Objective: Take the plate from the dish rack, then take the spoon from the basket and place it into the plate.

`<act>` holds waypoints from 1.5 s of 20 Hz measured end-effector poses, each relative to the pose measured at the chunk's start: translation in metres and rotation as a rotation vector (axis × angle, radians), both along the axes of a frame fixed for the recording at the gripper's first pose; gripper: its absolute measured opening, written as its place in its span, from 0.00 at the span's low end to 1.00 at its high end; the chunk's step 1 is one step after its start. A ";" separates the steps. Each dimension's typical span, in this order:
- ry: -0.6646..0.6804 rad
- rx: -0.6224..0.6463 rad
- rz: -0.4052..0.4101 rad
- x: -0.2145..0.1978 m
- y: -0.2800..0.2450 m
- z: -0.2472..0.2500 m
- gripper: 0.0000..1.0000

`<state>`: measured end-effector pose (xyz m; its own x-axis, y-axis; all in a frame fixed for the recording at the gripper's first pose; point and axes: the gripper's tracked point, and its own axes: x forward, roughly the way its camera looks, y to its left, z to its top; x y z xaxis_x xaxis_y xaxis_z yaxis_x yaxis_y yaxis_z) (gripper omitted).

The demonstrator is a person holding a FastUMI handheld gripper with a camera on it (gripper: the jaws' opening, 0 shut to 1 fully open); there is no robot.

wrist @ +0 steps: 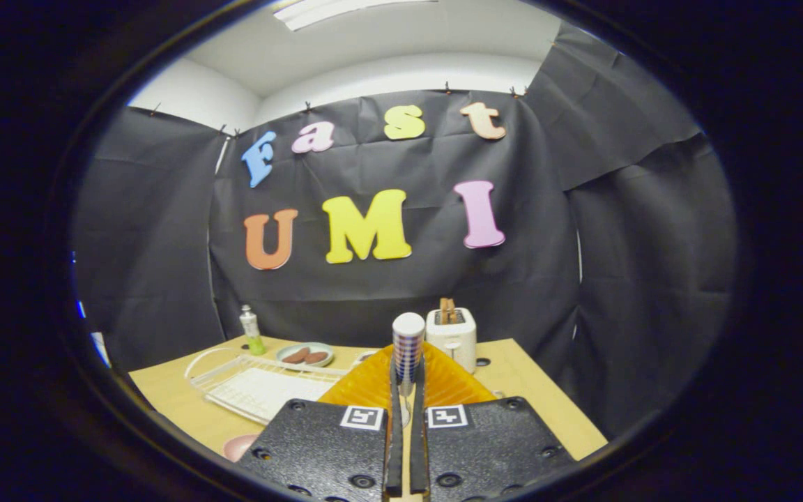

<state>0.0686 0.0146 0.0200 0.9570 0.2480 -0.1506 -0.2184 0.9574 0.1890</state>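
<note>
Gripping the spoon (408,348) upright between near-closed fingers, the tool (407,390) hovers over the orange basket (443,383) near the tabletop's (534,397) far edge; the thin handle may slip and miss the pink plate (240,446) at the near edge.

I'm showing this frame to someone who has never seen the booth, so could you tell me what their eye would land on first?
First the hand-held gripper, its two black fingers nearly together around a thin handle topped by a blue-checked cylinder with a white cap. Under it lies a ribbed orange plate on the wooden table. Beyond stand a white toaster and, to its left, a white dish rack, a small plate with brown pieces and a green bottle.
</note>
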 end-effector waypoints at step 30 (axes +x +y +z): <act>0.275 0.075 0.179 -0.058 0.158 -0.121 0.48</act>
